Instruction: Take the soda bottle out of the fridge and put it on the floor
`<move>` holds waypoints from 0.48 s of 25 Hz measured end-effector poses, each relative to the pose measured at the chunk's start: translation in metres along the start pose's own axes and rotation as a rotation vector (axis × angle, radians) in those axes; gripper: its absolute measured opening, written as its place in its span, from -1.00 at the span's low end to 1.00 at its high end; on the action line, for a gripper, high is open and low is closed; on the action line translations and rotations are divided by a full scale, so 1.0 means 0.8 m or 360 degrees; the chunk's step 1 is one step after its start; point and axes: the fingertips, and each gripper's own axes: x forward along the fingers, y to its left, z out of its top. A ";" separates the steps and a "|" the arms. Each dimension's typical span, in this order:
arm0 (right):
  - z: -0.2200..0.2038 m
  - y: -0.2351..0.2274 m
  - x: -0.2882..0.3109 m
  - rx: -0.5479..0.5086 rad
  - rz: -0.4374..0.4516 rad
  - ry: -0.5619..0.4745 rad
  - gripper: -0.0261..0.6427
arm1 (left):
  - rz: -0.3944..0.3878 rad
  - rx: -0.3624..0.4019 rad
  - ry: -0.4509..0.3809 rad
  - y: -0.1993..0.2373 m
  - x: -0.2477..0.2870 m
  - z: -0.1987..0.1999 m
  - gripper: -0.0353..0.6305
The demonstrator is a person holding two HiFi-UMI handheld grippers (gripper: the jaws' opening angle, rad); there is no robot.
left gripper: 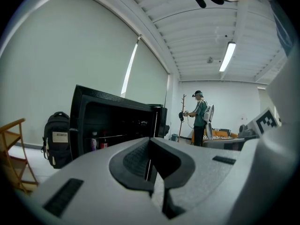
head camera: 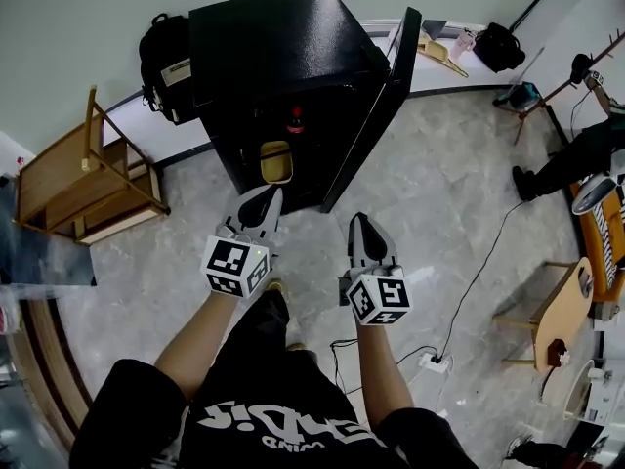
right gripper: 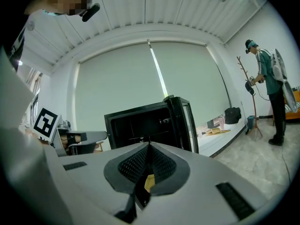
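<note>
Closest to me are my two tools: the left hand-held gripper [head camera: 262, 206] and the right hand-held gripper [head camera: 365, 234]. Both are clenched with nothing between the jaws, their ribbed black pads pressed together inside smooth grey shells. Neither touches anything, and both point at the fridge [head camera: 273, 47] from just in front of it.

As I judge it, the task has barely started. The door [head camera: 376, 106] stands wide open, which is the only step out of the way. The soda bottle [head camera: 295, 120] stands on a shelf inside, its red cap showing. I have yet to reach in, grasp it, lift it out and set it on the floor [head camera: 439, 193].

The fridge is a boxy black cabinet with a matt top. Below the bottle sits a rounded yellow container [head camera: 276, 161]. The floor is hard, glossy tile with a grey marbled pattern, so I expect a round-based bottle to stand on it if set down square.
</note>
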 end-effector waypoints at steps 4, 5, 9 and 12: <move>-0.022 -0.005 0.009 -0.0009 0.0031 -0.0038 -0.86 | -0.0001 -0.0012 -0.0039 0.005 0.009 -0.019 -0.88; -0.030 -0.007 0.012 -0.0009 0.0037 -0.0045 -0.85 | -0.0004 -0.0004 -0.0049 0.006 0.013 -0.026 -0.88; -0.071 -0.017 0.023 -0.0002 0.0052 -0.0060 -0.86 | -0.0012 0.0045 -0.0075 0.011 0.032 -0.055 -0.87; -0.098 -0.023 0.032 0.0011 0.0062 -0.0064 -0.86 | 0.0002 0.0064 -0.0092 0.019 0.046 -0.076 -0.87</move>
